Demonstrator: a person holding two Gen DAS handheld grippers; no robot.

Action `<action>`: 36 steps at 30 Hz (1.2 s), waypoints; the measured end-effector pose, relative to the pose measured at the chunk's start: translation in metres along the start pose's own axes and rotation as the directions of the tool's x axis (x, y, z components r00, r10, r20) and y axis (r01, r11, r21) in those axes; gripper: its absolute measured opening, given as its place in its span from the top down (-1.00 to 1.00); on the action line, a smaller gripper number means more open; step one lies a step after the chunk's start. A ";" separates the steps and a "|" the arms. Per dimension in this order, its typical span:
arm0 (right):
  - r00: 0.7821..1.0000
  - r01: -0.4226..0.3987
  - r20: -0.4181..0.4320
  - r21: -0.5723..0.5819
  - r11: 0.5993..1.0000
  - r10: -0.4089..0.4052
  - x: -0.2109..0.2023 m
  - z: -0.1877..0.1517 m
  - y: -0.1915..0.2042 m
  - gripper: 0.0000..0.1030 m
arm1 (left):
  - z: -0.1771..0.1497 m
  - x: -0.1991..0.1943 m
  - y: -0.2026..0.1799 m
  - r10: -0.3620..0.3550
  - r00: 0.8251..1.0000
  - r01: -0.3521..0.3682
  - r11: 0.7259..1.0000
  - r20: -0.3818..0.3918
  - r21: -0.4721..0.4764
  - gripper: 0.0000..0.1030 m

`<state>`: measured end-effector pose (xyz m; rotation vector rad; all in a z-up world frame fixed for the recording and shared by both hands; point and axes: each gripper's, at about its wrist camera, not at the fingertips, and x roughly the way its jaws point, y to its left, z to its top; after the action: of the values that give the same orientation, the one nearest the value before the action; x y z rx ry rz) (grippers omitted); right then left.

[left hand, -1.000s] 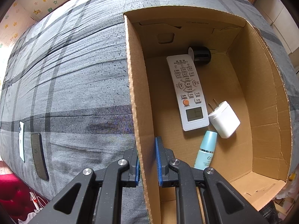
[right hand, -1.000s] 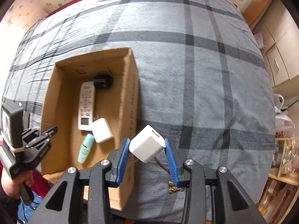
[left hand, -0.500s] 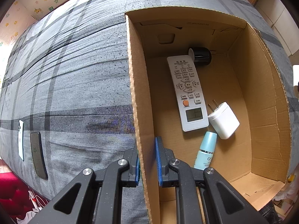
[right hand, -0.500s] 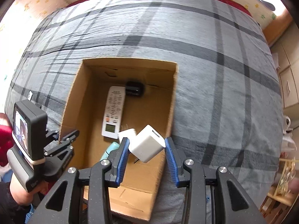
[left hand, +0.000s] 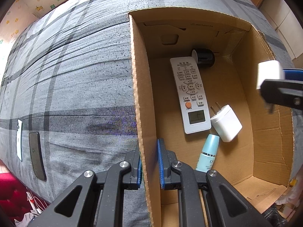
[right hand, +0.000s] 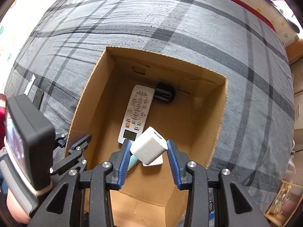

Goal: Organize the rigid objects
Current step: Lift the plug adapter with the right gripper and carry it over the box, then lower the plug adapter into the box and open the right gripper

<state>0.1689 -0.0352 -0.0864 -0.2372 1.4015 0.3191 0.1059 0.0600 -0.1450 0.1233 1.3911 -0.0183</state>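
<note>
Right gripper (right hand: 148, 152): blue pads pinch a white charger cube (right hand: 149, 145) by two opposite faces; cube sits tilted, port face up and to the right. It hangs over the open cardboard box (right hand: 220, 111), above the near end of the floor, not yet released.

Left gripper (left hand: 149, 162): pads pressed together on the box's left wall, one pad outside, one inside (it appears to steady the box for the drop).

Box contents, from the left wrist view: white remote (left hand: 190, 94) lying flat, display end nearest; black round adapter (left hand: 204, 57) at the far wall, touching the remote's top corner; second white charger (left hand: 226, 123), prongs up-left, just beside the remote; pale blue bottle (left hand: 208, 153) at the near end, partly hidden by the left gripper.

Progress, my judgement: four items already boxed, the fifth in transit over the box. Free floor remains on the right side, so placement looks easy.

Left outside on the grey plaid bed cover (left hand: 75, 75): a dark phone (left hand: 37, 155) and a white flat device (left hand: 19, 140), near the bed's edge, well apart from the box. These probably remain to be collected (cannot tell whether they belong to the task).
</note>
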 end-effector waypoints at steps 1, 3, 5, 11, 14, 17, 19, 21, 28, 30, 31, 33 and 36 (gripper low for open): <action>1.000 0.003 -0.005 -0.004 1.000 -0.003 0.003 0.002 0.001 0.20 | 0.000 0.000 0.000 -0.002 1.000 0.002 1.000 0.000 -0.002 0.72; 1.000 0.009 -0.012 -0.011 1.000 -0.009 0.010 0.004 0.004 0.20 | 0.000 0.000 0.001 -0.004 1.000 0.004 1.000 0.000 -0.003 0.72; 1.000 0.014 -0.019 -0.013 1.000 -0.014 0.016 0.006 0.006 0.20 | 0.000 -0.001 0.002 -0.005 1.000 0.005 1.000 0.000 -0.004 0.72; 0.998 0.017 -0.056 0.001 1.000 -0.017 0.037 0.010 0.006 0.20 | 0.000 0.000 0.004 -0.009 1.000 0.009 1.000 -0.001 -0.007 0.73; 0.997 0.021 -0.070 0.012 1.000 -0.020 0.047 0.011 0.004 0.20 | 0.000 0.000 0.004 -0.010 1.000 0.010 1.000 -0.002 -0.008 0.72; 0.996 0.031 -0.084 0.014 0.999 -0.030 0.057 0.012 0.003 0.20 | 0.000 0.000 0.004 -0.010 1.000 0.010 1.000 -0.001 -0.007 0.72; 0.995 0.031 -0.097 0.020 0.999 -0.029 0.063 0.013 0.001 0.20 | 0.000 0.001 0.004 -0.010 1.000 0.010 1.000 -0.002 -0.009 0.73; 0.994 0.029 -0.106 0.027 0.999 -0.026 0.069 0.014 0.000 0.19 | 0.000 0.000 0.004 -0.010 1.000 0.010 1.000 -0.001 -0.008 0.73; 0.993 0.037 -0.117 0.021 0.999 -0.034 0.080 0.015 0.002 0.19 | 0.000 0.001 0.003 -0.009 1.000 0.008 1.000 -0.002 -0.006 0.72; 0.993 0.036 -0.115 0.023 0.999 -0.033 0.080 0.020 0.005 0.19 | 0.001 0.001 0.003 -0.008 1.000 0.008 1.000 -0.003 -0.005 0.73; 0.993 0.033 -0.113 0.025 0.999 -0.030 0.080 0.021 0.006 0.19 | 0.001 0.001 0.003 -0.008 1.000 0.008 1.000 -0.003 -0.005 0.73; 0.994 0.031 -0.110 0.024 0.999 -0.028 0.079 0.021 0.006 0.19 | 0.001 0.001 0.002 -0.007 1.000 0.007 1.000 -0.003 -0.004 0.72; 0.994 0.025 -0.109 0.029 0.999 -0.021 0.076 0.021 0.006 0.19 | 0.001 0.001 0.002 -0.007 1.000 0.007 1.000 -0.004 -0.004 0.72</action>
<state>0.1967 -0.0158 -0.1578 -0.2485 1.5093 0.2685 0.1070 0.0621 -0.1454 0.1151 1.3951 -0.0209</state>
